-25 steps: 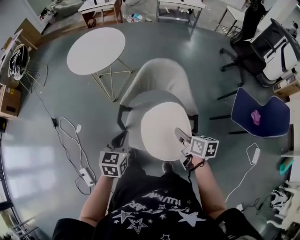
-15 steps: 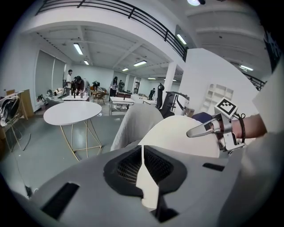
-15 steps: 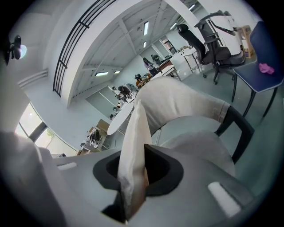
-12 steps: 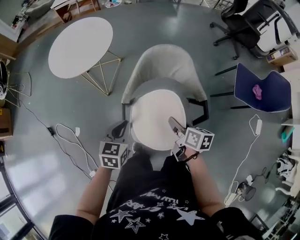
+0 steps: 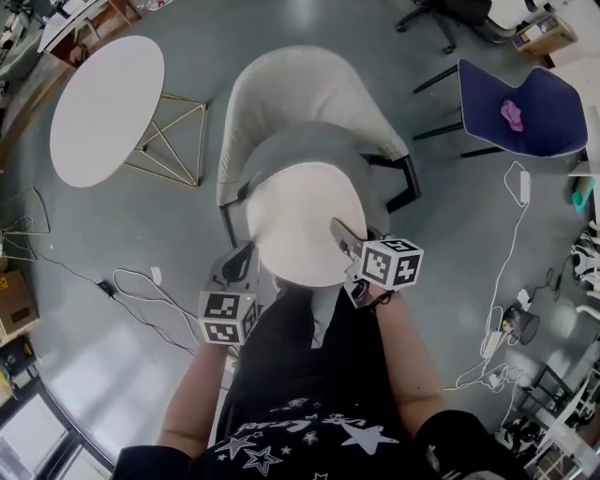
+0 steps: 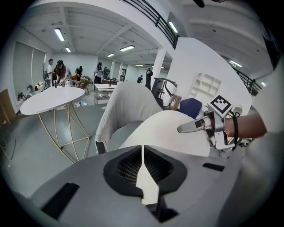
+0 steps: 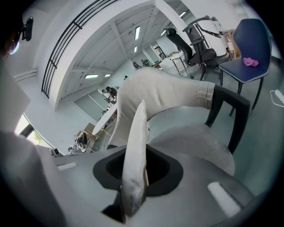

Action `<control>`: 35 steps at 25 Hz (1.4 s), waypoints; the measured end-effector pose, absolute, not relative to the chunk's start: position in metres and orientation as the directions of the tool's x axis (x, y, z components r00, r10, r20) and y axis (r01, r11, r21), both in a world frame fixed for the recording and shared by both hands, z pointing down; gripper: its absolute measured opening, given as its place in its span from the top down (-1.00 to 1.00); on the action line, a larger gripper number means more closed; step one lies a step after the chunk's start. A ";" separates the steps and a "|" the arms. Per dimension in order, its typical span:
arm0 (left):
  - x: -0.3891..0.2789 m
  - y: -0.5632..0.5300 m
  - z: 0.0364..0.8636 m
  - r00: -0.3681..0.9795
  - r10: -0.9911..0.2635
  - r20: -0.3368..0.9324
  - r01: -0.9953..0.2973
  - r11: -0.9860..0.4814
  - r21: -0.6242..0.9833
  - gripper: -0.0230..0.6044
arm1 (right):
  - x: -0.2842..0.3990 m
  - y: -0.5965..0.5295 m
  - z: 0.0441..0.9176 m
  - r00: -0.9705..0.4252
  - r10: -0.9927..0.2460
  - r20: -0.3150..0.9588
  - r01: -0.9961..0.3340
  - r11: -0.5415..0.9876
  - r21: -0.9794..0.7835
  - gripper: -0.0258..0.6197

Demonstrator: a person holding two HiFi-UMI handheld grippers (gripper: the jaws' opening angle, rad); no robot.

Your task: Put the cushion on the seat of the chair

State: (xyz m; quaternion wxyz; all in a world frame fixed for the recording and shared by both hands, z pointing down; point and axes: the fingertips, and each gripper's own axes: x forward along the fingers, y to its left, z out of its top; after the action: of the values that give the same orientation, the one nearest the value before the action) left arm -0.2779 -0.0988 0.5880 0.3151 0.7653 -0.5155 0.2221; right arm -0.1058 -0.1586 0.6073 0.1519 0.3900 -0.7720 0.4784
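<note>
Head view: one round white cushion (image 5: 300, 220) over the grey seat (image 5: 309, 145) of one beige armchair (image 5: 295, 84), far edge toward the backrest, contact with the seat unclear. Two grippers, both at the cushion's near rim: left gripper (image 5: 242, 258) on the left side, right gripper (image 5: 339, 232) on the right side. Left gripper view: both jaws pinched tight on the thin cushion edge, nothing else between them. Right gripper view: both jaws clamped on the cushion rim, cushion edge-on between them, seat below. Elsewhere on the floor: one round white table (image 5: 103, 108) on gold wire legs, one blue chair (image 5: 534, 94) carrying one pink item (image 5: 512, 114), one cardboard box (image 5: 14, 305), one black office chair (image 5: 441, 11).
</note>
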 end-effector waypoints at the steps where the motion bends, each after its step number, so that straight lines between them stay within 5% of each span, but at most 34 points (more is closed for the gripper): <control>1: -0.275 -0.100 0.593 0.374 -0.643 0.668 -0.927 -0.273 0.256 0.86 | -0.099 -0.162 0.614 -0.635 -0.459 0.621 -0.763 0.245 -0.599 0.73; 18: -0.223 -0.120 0.680 0.410 -0.565 0.716 -0.911 -0.293 0.290 0.86 | -0.011 -0.192 0.743 -0.425 -0.449 0.786 -0.901 0.293 -0.319 0.51; 30: -0.183 -0.113 0.720 0.415 -0.517 0.749 -0.909 -0.271 0.317 0.86 | 0.024 -0.208 0.788 -0.300 -0.500 0.812 -0.934 0.328 -0.143 -0.01; 35: -0.177 -0.120 0.713 0.414 -0.532 0.739 -0.910 -0.268 0.318 0.86 | 0.042 -0.199 0.786 -0.218 -0.529 0.820 -0.943 0.332 -0.036 -0.02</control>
State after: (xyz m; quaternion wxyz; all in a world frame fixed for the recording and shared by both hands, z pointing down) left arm -0.1771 -0.1200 0.7130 0.3715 0.7544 -0.4777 0.2542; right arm 0.0423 -0.1990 0.7857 0.3684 0.5054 -0.7280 0.2807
